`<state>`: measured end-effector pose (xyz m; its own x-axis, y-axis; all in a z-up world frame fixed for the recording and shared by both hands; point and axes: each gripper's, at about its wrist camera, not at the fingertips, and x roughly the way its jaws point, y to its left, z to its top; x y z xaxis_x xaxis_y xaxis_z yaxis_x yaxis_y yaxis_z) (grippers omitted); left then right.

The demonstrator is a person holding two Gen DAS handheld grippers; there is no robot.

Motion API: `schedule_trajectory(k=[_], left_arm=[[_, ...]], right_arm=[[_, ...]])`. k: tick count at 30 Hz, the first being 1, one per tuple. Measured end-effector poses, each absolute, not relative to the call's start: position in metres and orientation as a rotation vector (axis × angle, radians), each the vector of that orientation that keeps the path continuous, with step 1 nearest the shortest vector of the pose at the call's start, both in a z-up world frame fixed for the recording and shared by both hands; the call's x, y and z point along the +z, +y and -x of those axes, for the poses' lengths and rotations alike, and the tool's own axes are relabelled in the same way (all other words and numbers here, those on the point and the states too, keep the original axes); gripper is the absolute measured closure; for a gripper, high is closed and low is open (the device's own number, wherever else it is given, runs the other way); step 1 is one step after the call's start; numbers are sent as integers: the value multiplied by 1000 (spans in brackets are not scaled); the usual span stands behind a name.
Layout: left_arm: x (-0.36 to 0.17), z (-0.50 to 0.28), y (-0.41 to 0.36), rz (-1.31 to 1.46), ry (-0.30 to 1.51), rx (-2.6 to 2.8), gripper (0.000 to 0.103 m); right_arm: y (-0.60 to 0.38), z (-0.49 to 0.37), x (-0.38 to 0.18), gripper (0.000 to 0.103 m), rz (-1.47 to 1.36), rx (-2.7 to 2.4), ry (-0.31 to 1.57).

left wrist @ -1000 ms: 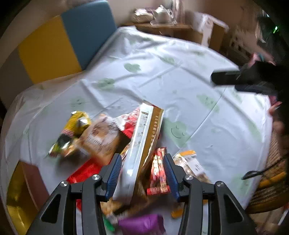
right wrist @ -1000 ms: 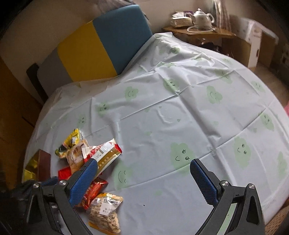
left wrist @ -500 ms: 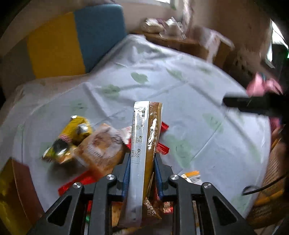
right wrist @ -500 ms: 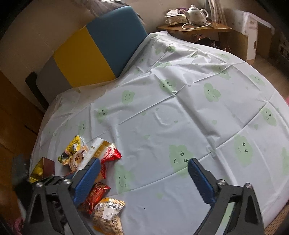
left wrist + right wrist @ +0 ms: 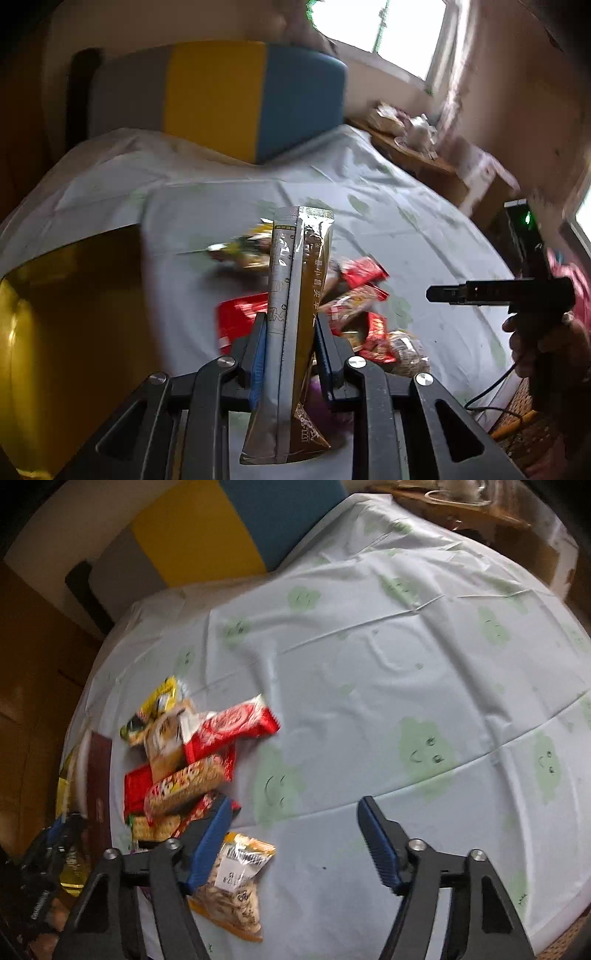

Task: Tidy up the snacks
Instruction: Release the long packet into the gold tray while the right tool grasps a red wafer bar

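Left gripper (image 5: 288, 354) jaws clamped on tall gold-silver snack pouch (image 5: 295, 295); right gripper (image 5: 295, 845) jaws closing, nothing between; gold box (image 5: 66, 332) contents unclear.

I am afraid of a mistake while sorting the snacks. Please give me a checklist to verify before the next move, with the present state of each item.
1. Left gripper shut on the long silver-and-gold packet: ok.
2. Packet lifted clear of the snack pile: ok.
3. Gold box is open to take it: cannot tell.
4. Right gripper holds nothing, its jaws closing: ok.
5. Nut packet between the right gripper's fingers: not ok, it lies beside the left finger.
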<state>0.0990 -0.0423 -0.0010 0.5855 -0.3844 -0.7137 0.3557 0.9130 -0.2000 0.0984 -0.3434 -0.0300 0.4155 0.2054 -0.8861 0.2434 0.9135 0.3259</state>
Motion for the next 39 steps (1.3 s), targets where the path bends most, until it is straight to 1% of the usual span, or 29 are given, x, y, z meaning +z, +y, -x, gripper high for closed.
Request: schedule_trajectory(k=[3,11,14,18,20,21,23,24,25,26,27,35,39], left_arm=[[2,-92,-6,108,828,-345,79],[-5,-88,90,314,822,-95,79],[-15,-89,113,367,848,-31,79],[-29,-96,123,432,888,15,78],[-34,-103,120,431,891,14,78],[-37,-108,117,426,892,19,78],[-38,-117,109,428,906,-3,78],[-40,-122,105,434,917,-22,76],[-40,-125,101,443,920,-37,72],[-39,-128,96,441,917,-58,67],[-40,-131,89,408,924,-73,66],[-48,-121,81,317,962,-56,66],[-43,-103,83,257,946,-33,66]], right_arm=[[-333,-103,-27,36,-429,0,1153],[-327,-145,-53,36,-806,30,1185],[-317,-163,-61,36,-839,-9,1183],[-312,-184,-71,36,-866,-68,1174],[-309,-192,-74,37,-844,-96,1187],[-308,-194,-73,40,-816,-111,1184],[-305,-200,-71,44,-759,-137,1184],[-302,-203,-71,50,-721,-144,1195],[-300,-205,-69,60,-663,-154,1202],[-297,-207,-67,66,-595,-163,1204],[-295,-207,-67,69,-548,-168,1211],[-289,-199,-68,69,-326,-101,1217],[-287,-197,-65,70,-285,-99,1204]])
